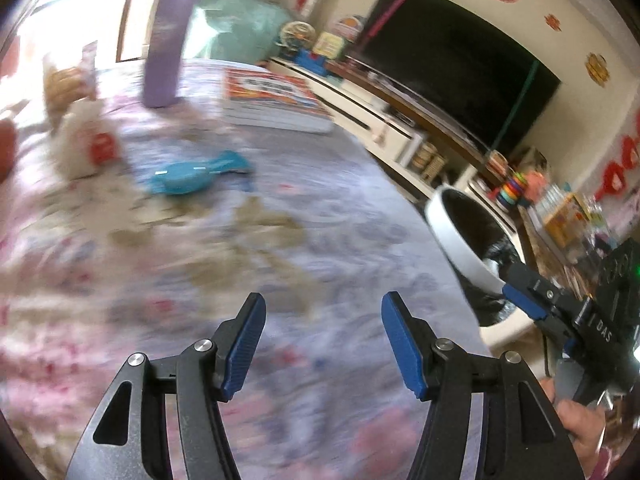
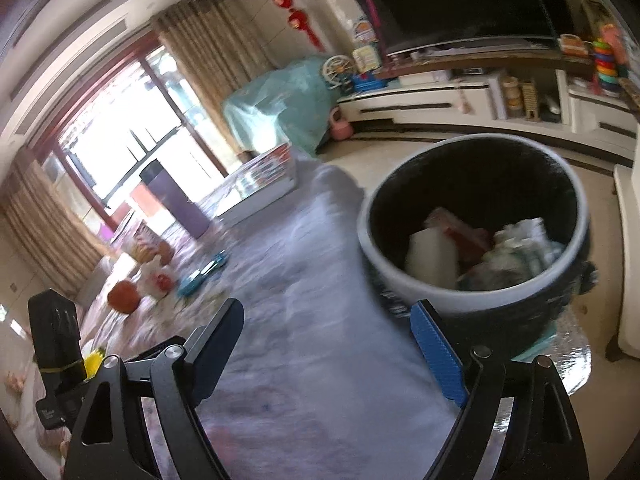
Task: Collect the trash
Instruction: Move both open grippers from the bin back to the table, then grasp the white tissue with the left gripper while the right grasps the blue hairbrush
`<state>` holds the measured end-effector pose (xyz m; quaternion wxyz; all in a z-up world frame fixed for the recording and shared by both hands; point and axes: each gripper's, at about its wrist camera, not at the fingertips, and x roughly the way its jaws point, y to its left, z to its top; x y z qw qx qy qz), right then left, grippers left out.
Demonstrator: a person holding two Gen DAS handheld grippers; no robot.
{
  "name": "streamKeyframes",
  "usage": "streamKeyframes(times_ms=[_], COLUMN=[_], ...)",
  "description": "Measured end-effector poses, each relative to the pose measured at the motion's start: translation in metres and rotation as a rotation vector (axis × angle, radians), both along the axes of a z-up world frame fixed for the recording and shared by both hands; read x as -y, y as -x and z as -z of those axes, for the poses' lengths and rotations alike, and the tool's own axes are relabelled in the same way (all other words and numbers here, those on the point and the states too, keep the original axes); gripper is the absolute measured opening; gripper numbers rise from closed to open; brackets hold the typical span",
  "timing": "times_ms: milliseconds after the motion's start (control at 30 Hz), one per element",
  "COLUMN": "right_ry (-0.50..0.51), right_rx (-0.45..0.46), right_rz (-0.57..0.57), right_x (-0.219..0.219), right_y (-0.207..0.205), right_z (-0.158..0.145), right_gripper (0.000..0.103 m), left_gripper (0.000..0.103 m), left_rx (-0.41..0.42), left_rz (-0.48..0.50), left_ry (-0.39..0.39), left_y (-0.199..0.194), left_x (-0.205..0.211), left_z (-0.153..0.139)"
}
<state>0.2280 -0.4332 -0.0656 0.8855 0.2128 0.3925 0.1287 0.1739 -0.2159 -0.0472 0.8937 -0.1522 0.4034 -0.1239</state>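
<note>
Left wrist view: left gripper [image 1: 323, 340] has its blue-padded jaws spread wide, nothing between them, hovering over the floral pink-and-lilac tablecloth [image 1: 280, 240]. The frame is motion-blurred. On the cloth ahead: a flat teal plastic wrapper [image 1: 198, 172], a crumpled white bag with a red logo [image 1: 86, 140] just left of it, a tall lilac thermos bottle with a dark lid [image 1: 168, 36] standing upright further back, and a stack of white-edged books with an orange cover [image 1: 272, 98] right of the bottle. The white round trash bin with a black liner [image 1: 460, 236] sits past the table's right edge. The right gripper [image 1: 524, 294] pokes in from the right near the bin rim — can't tell from here if it's spread or closed.

Right wrist view: right gripper [image 2: 326, 344] is spread wide, empty, over the tablecloth [image 2: 320, 360] edge. The bin [image 2: 472, 224] is just ahead-right, beside the table, holding a white paper piece [image 2: 432, 260], a red-and-white packet [image 2: 456, 224] and crumpled grey-white paper [image 2: 520, 248]. Far left on the cloth — an orange round fruit [image 2: 124, 298], the white bag [image 2: 156, 276] and the teal wrapper [image 2: 202, 274] close together. Bottle [image 2: 176, 200] and books [image 2: 260, 186] sit behind.
</note>
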Motion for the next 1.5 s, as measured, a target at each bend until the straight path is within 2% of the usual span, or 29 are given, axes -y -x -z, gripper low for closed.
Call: streamKeyframes(times_ms=[233,533,767,1267,1500], right_ry=[-0.001,0.019,0.059,0.139,0.098], right_rx=[-0.018,-0.039,-0.017,0.021,-0.036], right_rz=[-0.091,-0.184,-0.254,-0.464,-0.441], right_x=[-0.051,-0.108,-0.139,-0.190,-0.204], right_y=[0.000,-0.004,-0.014,-0.064,-0.088], right_z=[0.008,0.017,0.021,0.024,0.033], right_gripper=[0.087,0.088,0.095,0.097,0.097], left_gripper=[0.060,0.060,0.065,0.068,0.069], left_rx=[-0.012,-0.017,-0.020,-0.022,-0.006], left_rz=[-0.111,-0.191,-0.230,-0.282,-0.281], left_ry=[0.008,0.010,-0.013,-0.069,-0.075], left_y=[0.024,0.022,0.016,-0.029,-0.067], left_x=[-0.051,-0.099,-0.125,-0.163,-0.174], left_z=[0.000,-0.002,0.000,-0.002,-0.001])
